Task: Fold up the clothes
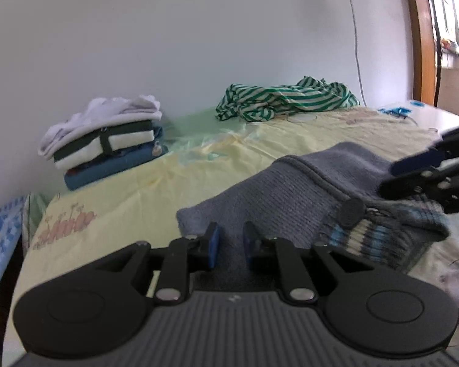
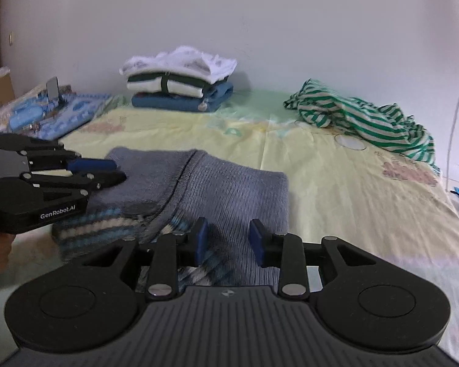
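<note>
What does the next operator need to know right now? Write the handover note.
Left gripper: open, nothing between the pads, over the grey knit sweater.
Right gripper: open, empty, above the same sweater.
Sweater: folded over on the yellow bedsheet, striped hem toward you.
Done: stack of folded clothes by the wall.
Left: finish and probably stack the sweater, then fold the crumpled green striped garment at the far right.
</note>
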`<state>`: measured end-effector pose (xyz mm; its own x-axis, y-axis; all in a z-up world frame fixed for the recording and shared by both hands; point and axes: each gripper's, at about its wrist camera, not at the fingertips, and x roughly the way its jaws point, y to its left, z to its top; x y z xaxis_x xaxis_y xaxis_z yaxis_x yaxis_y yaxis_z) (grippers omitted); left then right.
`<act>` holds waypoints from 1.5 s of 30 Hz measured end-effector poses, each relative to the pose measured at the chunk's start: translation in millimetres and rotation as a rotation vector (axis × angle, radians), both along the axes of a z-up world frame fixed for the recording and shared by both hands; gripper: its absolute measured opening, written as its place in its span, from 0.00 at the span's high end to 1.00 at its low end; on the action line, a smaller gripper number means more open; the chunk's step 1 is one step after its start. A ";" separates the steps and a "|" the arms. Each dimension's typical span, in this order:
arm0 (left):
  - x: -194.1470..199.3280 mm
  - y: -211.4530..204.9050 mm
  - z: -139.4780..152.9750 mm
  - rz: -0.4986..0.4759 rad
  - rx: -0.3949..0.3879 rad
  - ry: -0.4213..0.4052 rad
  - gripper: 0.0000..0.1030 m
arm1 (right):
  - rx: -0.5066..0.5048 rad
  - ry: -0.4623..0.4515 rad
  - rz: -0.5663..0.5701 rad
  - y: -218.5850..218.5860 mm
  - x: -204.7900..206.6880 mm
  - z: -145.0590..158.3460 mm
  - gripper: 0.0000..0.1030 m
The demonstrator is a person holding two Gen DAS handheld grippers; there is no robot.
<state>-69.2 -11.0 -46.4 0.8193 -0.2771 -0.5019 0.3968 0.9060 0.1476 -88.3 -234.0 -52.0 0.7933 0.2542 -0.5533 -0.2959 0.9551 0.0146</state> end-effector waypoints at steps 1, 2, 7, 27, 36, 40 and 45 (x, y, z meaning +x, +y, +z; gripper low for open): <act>-3.4 3.1 0.1 0.009 -0.010 0.009 0.73 | 0.003 0.025 -0.007 -1.0 -4.5 -1.2 0.67; -7.6 5.1 -1.1 0.009 -0.014 0.012 0.71 | 0.007 0.048 -0.014 -2.0 -9.2 -2.4 0.67; -11.2 7.7 -9.9 -0.004 -0.028 0.011 0.71 | 0.043 0.074 -0.031 1.0 -15.3 -12.7 0.66; -6.7 17.2 2.4 0.110 -0.151 0.170 0.52 | 0.079 0.095 -0.100 -0.6 -19.9 -13.5 0.61; 6.6 6.5 18.7 0.307 -0.129 0.319 0.37 | -0.040 0.038 0.026 -0.1 -25.5 2.2 0.58; 10.8 -4.8 20.6 0.377 -0.084 0.336 0.27 | 0.035 -0.009 0.047 -12.8 -18.7 19.4 0.53; 14.3 -9.8 21.0 0.429 -0.088 0.368 0.27 | 0.091 0.032 0.057 -15.7 4.0 16.0 0.54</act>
<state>-54.9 -20.9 -25.4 0.6430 -0.0118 -0.7658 0.0019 0.9999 -0.0138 -84.3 -249.7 -35.9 0.7585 0.3490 -0.5504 -0.3481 0.9309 0.1106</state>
